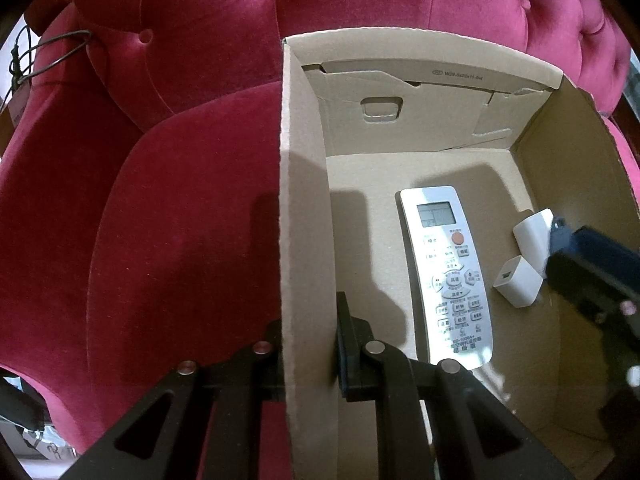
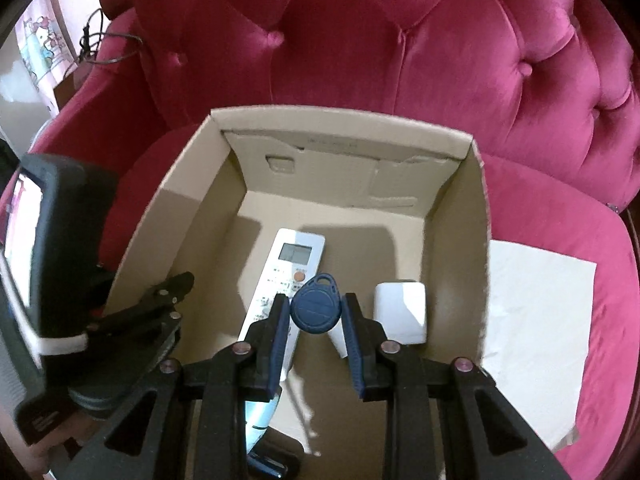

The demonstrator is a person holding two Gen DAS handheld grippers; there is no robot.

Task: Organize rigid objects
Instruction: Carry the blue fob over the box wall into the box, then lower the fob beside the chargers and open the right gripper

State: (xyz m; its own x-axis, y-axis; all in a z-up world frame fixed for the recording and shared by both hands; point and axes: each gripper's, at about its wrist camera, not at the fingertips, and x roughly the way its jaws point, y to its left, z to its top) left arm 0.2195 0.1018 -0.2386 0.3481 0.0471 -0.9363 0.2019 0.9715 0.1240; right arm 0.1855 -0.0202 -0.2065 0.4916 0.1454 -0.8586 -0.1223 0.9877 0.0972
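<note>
Nearest me, my right claw pinches a smooth blue teardrop key fob over the cardboard box, while my left claw is clamped on the box's corrugated left wall. I judge I'm mid-drop: next I lower and release onto bare floor. Farther in lie a glossy slab remote and two white blocky chargers, on the tufted red velvet chair.

Left gripper clamped on the cardboard box left wall, one finger either side. Air-conditioner remote lies flat just right of the inner finger. Two white chargers further right, right gripper above them. Pink sofa left of the outer finger.
</note>
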